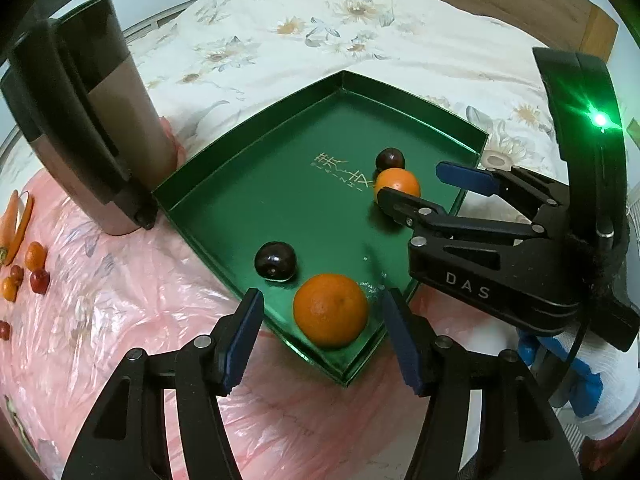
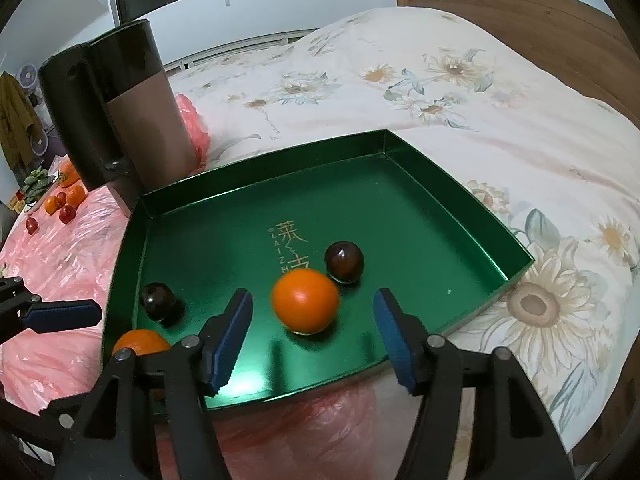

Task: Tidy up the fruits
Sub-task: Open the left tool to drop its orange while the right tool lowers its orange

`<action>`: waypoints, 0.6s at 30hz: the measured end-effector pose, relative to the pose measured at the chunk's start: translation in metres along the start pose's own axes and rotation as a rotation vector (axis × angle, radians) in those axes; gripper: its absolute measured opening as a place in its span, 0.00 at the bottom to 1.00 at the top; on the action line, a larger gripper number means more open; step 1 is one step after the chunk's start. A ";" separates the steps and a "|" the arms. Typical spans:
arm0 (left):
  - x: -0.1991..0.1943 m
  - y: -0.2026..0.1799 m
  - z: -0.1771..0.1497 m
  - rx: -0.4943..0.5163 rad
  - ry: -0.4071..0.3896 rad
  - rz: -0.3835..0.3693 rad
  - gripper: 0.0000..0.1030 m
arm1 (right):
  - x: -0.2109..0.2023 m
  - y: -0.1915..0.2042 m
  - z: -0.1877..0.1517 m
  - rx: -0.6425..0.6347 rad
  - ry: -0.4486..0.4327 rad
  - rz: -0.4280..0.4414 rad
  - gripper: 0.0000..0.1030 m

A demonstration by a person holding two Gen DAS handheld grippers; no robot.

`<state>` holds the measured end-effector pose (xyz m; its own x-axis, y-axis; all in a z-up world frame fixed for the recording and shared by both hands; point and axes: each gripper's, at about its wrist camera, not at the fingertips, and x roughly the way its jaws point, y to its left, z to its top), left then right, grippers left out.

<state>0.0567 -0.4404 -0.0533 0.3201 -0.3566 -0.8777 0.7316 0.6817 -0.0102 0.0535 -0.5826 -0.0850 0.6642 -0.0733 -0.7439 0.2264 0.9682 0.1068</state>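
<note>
The left tool was held open, pads clear either side of an orange resting in the near corner of the green tray. The right tool was also spread wide, a second orange lying loose and blurred between its pads, beside a dark plum. That blur suggested the fruit could have been rolling; it might have knocked the plum or run toward the tray's wall. The tray sat on a soft bed, so a downward push on its rim could have tipped it. Another dark plum lay close to the left orange and could have been nudged.
</note>
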 end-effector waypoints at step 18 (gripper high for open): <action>-0.044 0.022 -0.033 -0.062 -0.041 0.036 0.55 | -0.039 0.017 -0.006 0.021 -0.054 -0.017 1.00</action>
<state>0.0384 -0.3888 -0.0303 0.3708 -0.3556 -0.8579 0.6807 0.7325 -0.0094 0.0274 -0.5621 -0.0584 0.6973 -0.1031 -0.7093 0.2524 0.9616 0.1083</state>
